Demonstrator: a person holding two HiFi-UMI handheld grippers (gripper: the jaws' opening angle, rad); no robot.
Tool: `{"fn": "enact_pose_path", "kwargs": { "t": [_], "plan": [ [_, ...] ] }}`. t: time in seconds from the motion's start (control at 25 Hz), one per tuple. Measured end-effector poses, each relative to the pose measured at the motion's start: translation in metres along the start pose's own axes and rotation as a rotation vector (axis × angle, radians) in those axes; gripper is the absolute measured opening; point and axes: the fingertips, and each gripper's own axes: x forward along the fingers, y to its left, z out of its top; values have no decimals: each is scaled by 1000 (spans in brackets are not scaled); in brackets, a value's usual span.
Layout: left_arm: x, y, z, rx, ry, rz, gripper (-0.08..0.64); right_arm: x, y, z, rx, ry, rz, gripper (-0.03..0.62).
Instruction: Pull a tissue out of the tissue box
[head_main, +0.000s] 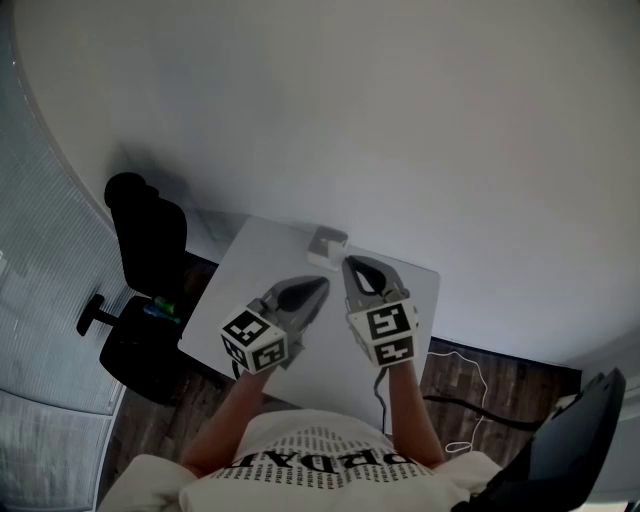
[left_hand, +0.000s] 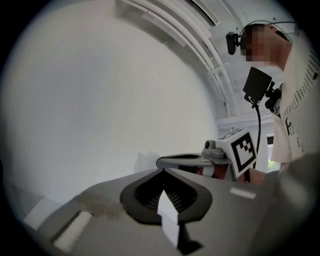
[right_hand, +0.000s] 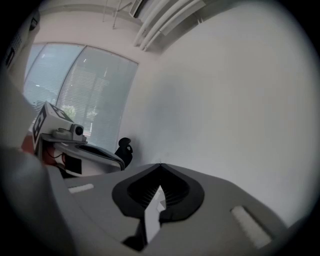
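Note:
A small white tissue box (head_main: 327, 247) stands at the far edge of the white table (head_main: 250, 270). Both grippers hover side by side over the table, pointing at the box and just short of it. My left gripper (head_main: 323, 284) is shut, its jaws meeting at the tip (left_hand: 162, 170) with nothing between them. Past that tip, a bit of white tissue (left_hand: 146, 161) sticks up. My right gripper (head_main: 349, 263) is also shut and empty (right_hand: 160, 164), its tip nearest the box. Each gripper view shows the other gripper alongside.
A black office chair (head_main: 148, 285) stands left of the table, and another dark chair (head_main: 565, 440) sits at the lower right. A white cable (head_main: 450, 375) and a dark one trail over the wood floor right of the table. A plain white wall rises behind the table.

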Motion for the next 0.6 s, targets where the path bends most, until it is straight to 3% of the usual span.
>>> {"fn": "enact_pose_path", "kwargs": {
  "t": [0.6],
  "plan": [
    [-13,7,-2,-13,-5,25,-9,3,11,-1,-4,7,7,9]
  ]
}}
